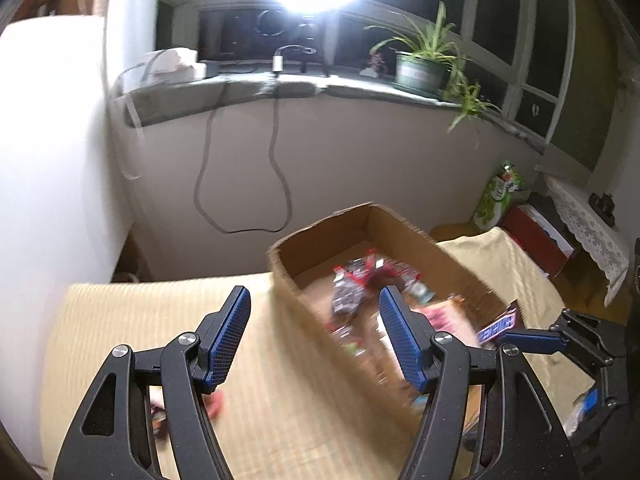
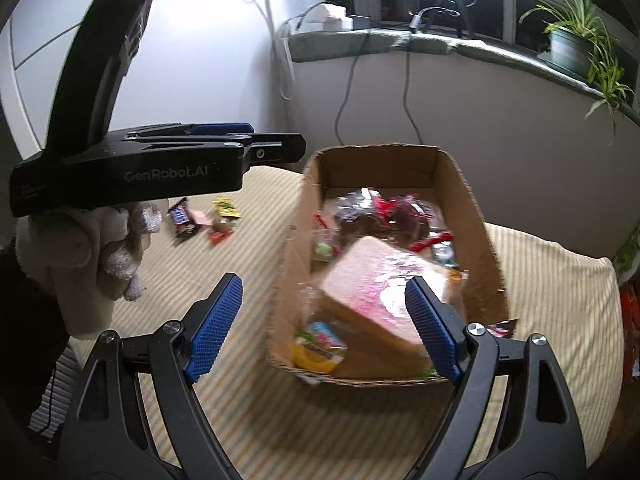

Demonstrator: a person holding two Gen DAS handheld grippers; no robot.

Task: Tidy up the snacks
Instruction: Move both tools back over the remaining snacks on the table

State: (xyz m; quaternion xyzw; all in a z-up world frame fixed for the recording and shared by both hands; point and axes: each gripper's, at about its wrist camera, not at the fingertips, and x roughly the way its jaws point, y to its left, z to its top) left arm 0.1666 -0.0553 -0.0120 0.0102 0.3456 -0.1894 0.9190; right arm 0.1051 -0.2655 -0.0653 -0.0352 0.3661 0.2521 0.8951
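Striped beige cloth (image 2: 248, 400) covers the desk where a cardboard box (image 2: 476, 216) stands, under a window sill with a potted plant (image 1: 420, 68) and hanging cables (image 1: 276, 160).

Nearest in the right wrist view, the right claw (image 2: 324, 328) is spread wide and empty, its blue pads (image 2: 216, 320) flanking the box's near end from above. Just past them, inside the box, lie a yellow-lidded cup (image 2: 318, 348) and a tan packet with pink print (image 2: 380, 292). Deeper in sits a heap of red and silver wrappers (image 2: 380, 212), too blurred to name singly.

To the left of the box, loose snacks rest on the cloth: a dark bar (image 2: 182, 218), a yellow packet (image 2: 226, 207) and small red pieces (image 2: 220, 236). Above them a gloved hand (image 2: 92, 248) holds the left claw (image 2: 276, 146), seen side-on.

In the left wrist view, the left claw (image 1: 314, 332) is also wide and grips nothing; one pad hangs over the cloth, the other over the box (image 1: 288, 276). A blue bar (image 1: 500, 326) lies at the box's right wall, near the right claw (image 1: 532, 340). Whether it is inside the box or just beside it is unclear.

Far right stand a green bag (image 1: 498, 196) and a red box (image 1: 536, 232).
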